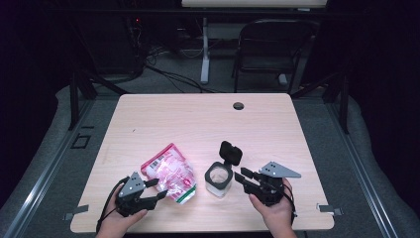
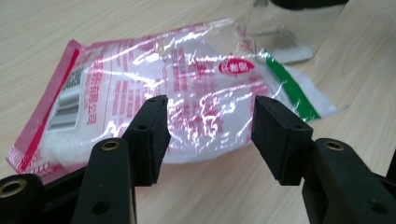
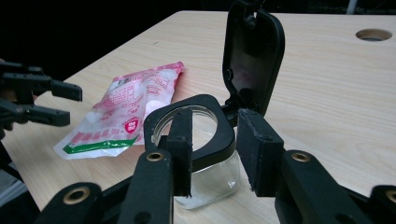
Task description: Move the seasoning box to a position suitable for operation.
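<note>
You have one bench (image 1: 198, 119) in front of you. On it lies one sealed plastic pouch (image 1: 170, 173) of white powder, and one clear glass jar (image 1: 218, 179) with one black flip lid (image 1: 231, 153). You hold two grippers: left gripper (image 1: 159, 189), right gripper (image 1: 242, 175). One folding chair (image 1: 270, 47) stands beyond the bench.

The table (image 1: 198, 119) is light wood with 1 round hole (image 1: 238, 105) near its far edge. Behind it stands a black folding chair (image 1: 270, 49) and a white table leg (image 1: 204, 49). Black cables (image 1: 168, 74) lie on the grey floor (image 1: 163, 82). The room around is dark.
</note>
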Motion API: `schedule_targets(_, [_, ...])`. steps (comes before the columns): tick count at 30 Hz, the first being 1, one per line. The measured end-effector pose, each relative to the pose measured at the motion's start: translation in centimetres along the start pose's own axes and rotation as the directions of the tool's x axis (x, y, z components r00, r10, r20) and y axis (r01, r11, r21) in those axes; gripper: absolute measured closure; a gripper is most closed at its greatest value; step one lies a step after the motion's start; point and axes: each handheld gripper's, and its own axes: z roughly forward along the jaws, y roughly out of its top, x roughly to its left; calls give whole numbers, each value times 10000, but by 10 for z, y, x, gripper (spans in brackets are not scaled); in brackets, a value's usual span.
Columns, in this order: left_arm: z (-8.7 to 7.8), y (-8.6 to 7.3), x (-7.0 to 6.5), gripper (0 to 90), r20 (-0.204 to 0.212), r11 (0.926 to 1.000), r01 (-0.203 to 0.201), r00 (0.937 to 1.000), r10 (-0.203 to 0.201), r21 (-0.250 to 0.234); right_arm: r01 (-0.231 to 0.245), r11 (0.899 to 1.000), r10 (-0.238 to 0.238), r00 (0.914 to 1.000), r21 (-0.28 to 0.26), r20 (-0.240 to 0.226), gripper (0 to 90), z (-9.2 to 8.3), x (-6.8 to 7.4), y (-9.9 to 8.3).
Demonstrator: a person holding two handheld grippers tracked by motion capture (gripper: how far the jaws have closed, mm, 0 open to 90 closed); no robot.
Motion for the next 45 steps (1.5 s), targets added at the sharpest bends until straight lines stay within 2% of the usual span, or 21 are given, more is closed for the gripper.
schedule_targets(4, [2,-3,-2,437,-158,9996,-276,9995,278,85,-202,9998,202,9997,-16,-150,658,3,0,-2])
schedule_targets(7, [6,-4,-5,437,22,9982,-509,9987,508,304,-245,9997,244,9995,-65,-196,650,5,1,-3])
schedule_targets(10, [6,-5,-8,439,-19,9967,-707,9975,709,401,-236,9997,237,9993,19,-282,647,6,0,-5])
schedule_targets(12, [5,-6,-9,431,-82,9964,-742,9972,746,405,-266,9996,268,9993,58,-277,647,7,0,-6])
schedule_targets(15, [6,-9,-10,415,-278,9929,-1035,9941,1052,587,-316,9994,319,9989,102,-338,646,7,-2,-6])
schedule_targets(20, [8,-11,-13,415,-648,9808,-1734,9816,1794,890,-388,9992,387,9984,4,-417,646,7,-2,-6])
schedule_targets(24, [11,-10,-16,418,-702,9693,-2205,9710,2287,1087,-393,9992,391,9984,-29,-415,643,7,-1,-6])
schedule_targets(27, [15,-8,-18,429,-804,9661,-2323,9670,2419,1122,-358,9994,359,9985,39,-412,642,7,-1,-7])
schedule_targets(28, [16,-7,-18,434,-811,9607,-2507,9619,2611,1193,-385,9993,386,9984,25,-413,641,7,-1,-7])
schedule_targets(29, [18,-7,-19,440,-833,9606,-2524,9613,2627,1165,-375,9993,376,9984,32,-422,639,7,-1,-7])
schedule_targets(35, [26,-5,-28,454,-735,9356,-3237,9390,3359,1410,-460,9989,458,9979,-46,-461,633,8,-1,-7])
schedule_targets(41, [32,-1,-28,519,-686,9397,-3150,9429,3258,1331,-483,9988,483,9977,15,-477,630,9,-1,-8])
schedule_targets(43, [32,-1,-28,567,-661,9398,-3149,9433,3254,1329,-472,9989,472,9978,18,-461,628,9,0,-8])
schedule_targets(45, [31,0,-28,617,-648,9434,-3051,9468,3151,1303,-476,9989,476,9978,11,-453,628,8,-1,-8])
